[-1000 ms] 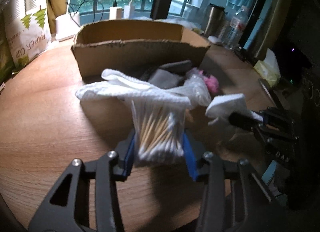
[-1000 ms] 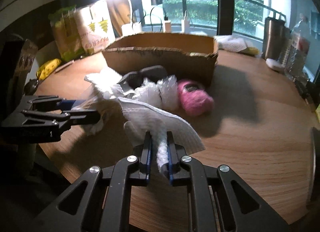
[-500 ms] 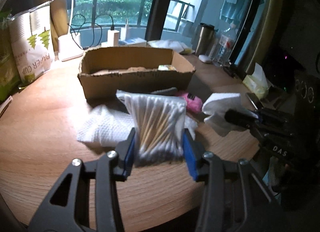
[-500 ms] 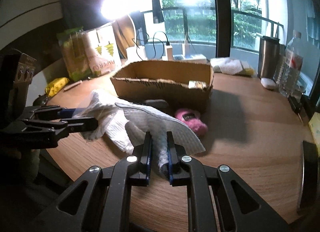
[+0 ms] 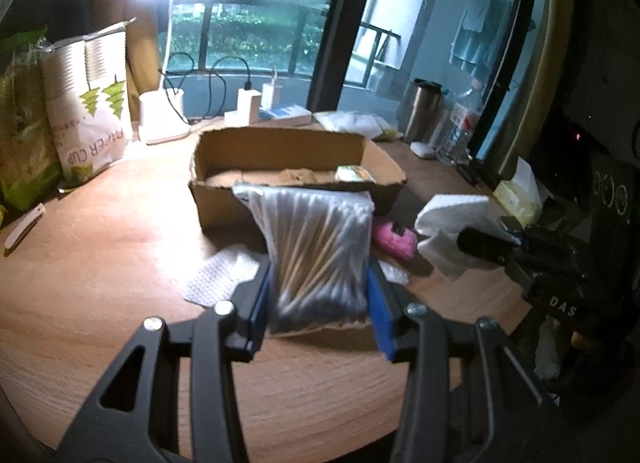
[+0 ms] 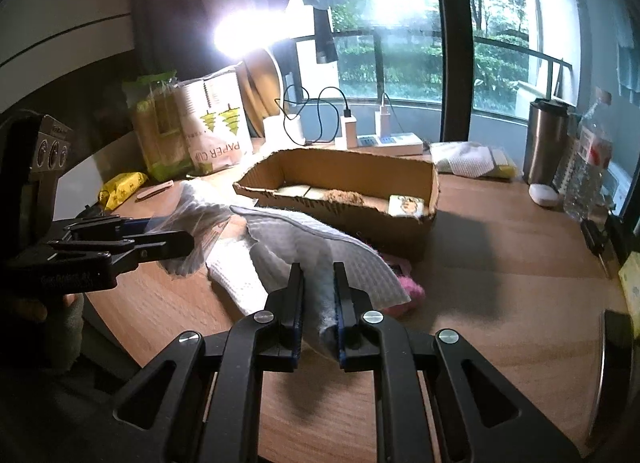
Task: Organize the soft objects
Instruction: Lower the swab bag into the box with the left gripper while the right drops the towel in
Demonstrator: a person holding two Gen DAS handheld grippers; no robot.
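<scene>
Left hand-held gripper (image 5: 318,295) clamps the bag of cotton swabs (image 5: 316,247) above the desk (image 5: 100,263), right hand-held gripper (image 6: 318,303) pinches a white cloth (image 6: 320,247).

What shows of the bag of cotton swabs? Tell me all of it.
The bag of cotton swabs is a clear plastic pouch packed with wooden-stemmed, white-tipped swabs. It stands upright, clamped at its lower sides between the blue pads of the left gripper, raised off the wooden table, in front of the cardboard box. Its top edge is sealed flat.
</scene>
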